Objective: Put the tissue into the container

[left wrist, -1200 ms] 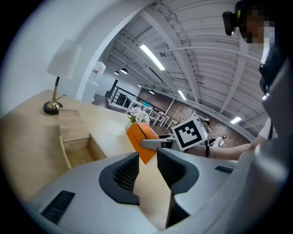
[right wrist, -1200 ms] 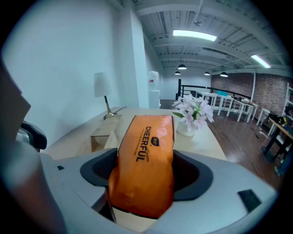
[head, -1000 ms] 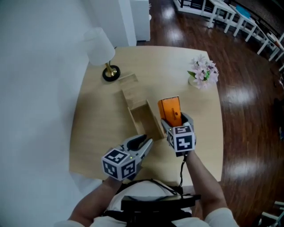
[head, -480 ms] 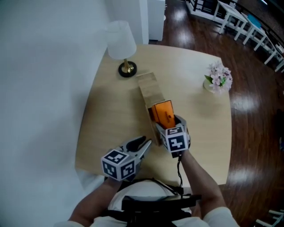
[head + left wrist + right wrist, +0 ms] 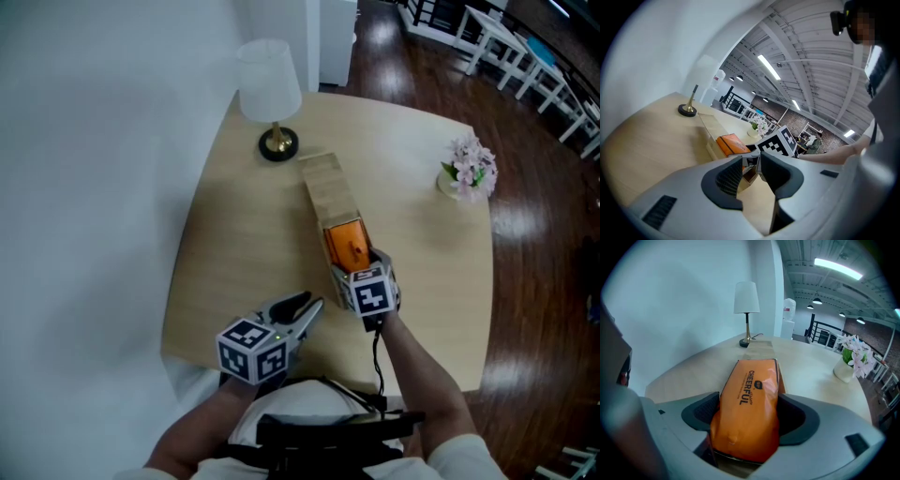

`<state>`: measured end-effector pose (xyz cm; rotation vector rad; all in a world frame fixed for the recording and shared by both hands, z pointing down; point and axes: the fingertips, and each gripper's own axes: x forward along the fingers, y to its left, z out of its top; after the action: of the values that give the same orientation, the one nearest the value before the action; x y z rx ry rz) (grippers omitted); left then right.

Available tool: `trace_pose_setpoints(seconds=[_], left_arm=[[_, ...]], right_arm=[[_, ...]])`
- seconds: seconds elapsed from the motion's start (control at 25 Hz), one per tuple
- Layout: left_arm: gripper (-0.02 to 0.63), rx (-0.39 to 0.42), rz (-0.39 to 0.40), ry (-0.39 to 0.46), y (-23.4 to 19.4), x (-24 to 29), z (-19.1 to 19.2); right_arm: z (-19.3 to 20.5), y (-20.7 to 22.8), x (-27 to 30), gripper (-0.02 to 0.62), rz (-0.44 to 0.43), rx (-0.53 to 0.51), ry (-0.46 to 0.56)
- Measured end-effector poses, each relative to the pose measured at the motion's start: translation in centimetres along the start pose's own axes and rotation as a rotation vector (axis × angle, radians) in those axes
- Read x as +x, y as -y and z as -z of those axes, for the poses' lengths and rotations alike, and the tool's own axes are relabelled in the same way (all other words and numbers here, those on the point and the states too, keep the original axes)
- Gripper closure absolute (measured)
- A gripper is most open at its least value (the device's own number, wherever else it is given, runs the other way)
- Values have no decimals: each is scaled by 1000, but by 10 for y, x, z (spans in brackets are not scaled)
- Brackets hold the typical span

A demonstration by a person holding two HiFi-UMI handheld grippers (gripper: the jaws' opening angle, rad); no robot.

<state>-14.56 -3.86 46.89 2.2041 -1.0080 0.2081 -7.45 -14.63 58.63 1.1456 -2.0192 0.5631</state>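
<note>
Your right claw [image 5: 746,420] clasps the orange tissue pack [image 5: 749,394] (jaws have just been opening a touch) at the open near end of the wooden container [image 5: 324,184] on the worktop [image 5: 234,234]. Your left claw [image 5: 751,169] hovers nearby, narrowly parted and empty.

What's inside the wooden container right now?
The orange tissue pack lies in the open near end of the wooden container, clamped in the right gripper. The floor beneath it is covered, and the lidded far end hides its inside.
</note>
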Motion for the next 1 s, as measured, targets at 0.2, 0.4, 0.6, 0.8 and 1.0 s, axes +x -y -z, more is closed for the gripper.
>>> trace_pose_setpoints(seconds=[0.2,0.4,0.6,0.8,1.0], left_arm=[[480,-9,7,3,-1,-1,-1],[480,-8,17,6,4,-1,-1],[480,-10,36,13,11,-2,-3],[497,0,76,38,27,-5,-8],[562,11,111,76,45,-13,-14]], right_arm=[[0,8,1,172,-9,45,54],[-2,11,-1,173,19,29,87],[-18,12,-36,173,19,33,172],[-19,13,-87,188,-15,80,254],[-8,30,-137,349,10,142,301]])
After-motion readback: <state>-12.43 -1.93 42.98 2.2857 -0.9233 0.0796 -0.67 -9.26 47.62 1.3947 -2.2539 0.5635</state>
